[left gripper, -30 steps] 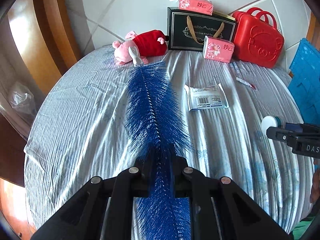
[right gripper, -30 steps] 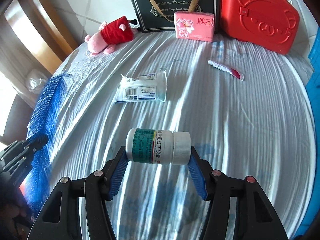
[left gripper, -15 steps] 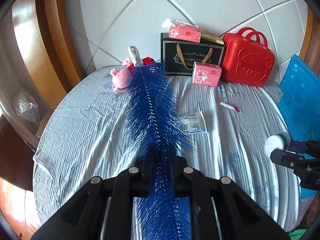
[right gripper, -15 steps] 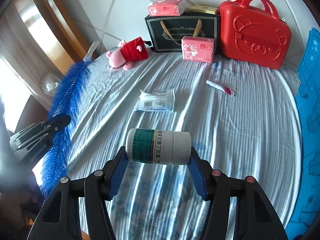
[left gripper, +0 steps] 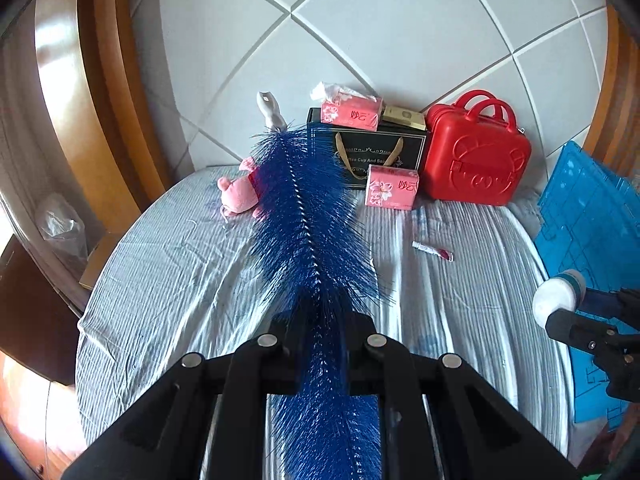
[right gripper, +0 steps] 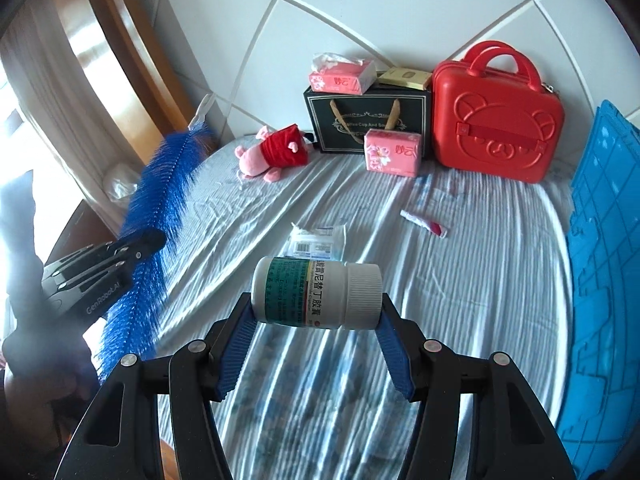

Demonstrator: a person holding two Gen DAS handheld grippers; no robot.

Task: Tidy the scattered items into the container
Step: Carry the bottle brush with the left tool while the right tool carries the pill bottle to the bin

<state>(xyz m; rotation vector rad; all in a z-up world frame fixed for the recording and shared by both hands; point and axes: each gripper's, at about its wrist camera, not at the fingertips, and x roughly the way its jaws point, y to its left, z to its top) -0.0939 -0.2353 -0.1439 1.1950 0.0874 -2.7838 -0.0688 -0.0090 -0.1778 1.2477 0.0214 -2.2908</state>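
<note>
Two grippers: both loaded, both up off the bed [right gripper: 460,280].
Left gripper [left gripper: 320,330]: we have the jaws clamped tight on the blue bottle brush [left gripper: 308,236], gripped partway along its bristles; the wire core runs straight ahead between the fingers, pale handle tip pointing at the wall. Bristles also trail back under the gripper body.
Right gripper [right gripper: 318,320]: we hold the white medicine bottle [right gripper: 316,294] crosswise, blue pads pressing its base on the left and ribbed cap on the right. Green label faces the camera.
Cross-check: right wrist view shows the left gripper [right gripper: 154,240] at far left with the brush [right gripper: 160,196] angled up; left wrist view shows the bottle [left gripper: 558,296] at the right edge.
Bed, mid: flat white sachet with barcode [right gripper: 318,242] lies just beyond the bottle; small white-and-red tube [right gripper: 424,224] lies further right, apart from it.
Blue container [right gripper: 600,264]: along the right edge of the bed, seen edge-on; we cannot tell what is inside.
Bed, far end: pink plush pig in red [right gripper: 272,152], black gift bag [right gripper: 368,120] against the wall, pink tissue pack [right gripper: 394,152] leaning on its front, second tissue pack [right gripper: 342,76] on top, red bear case [right gripper: 498,120] just right of the bag.
</note>
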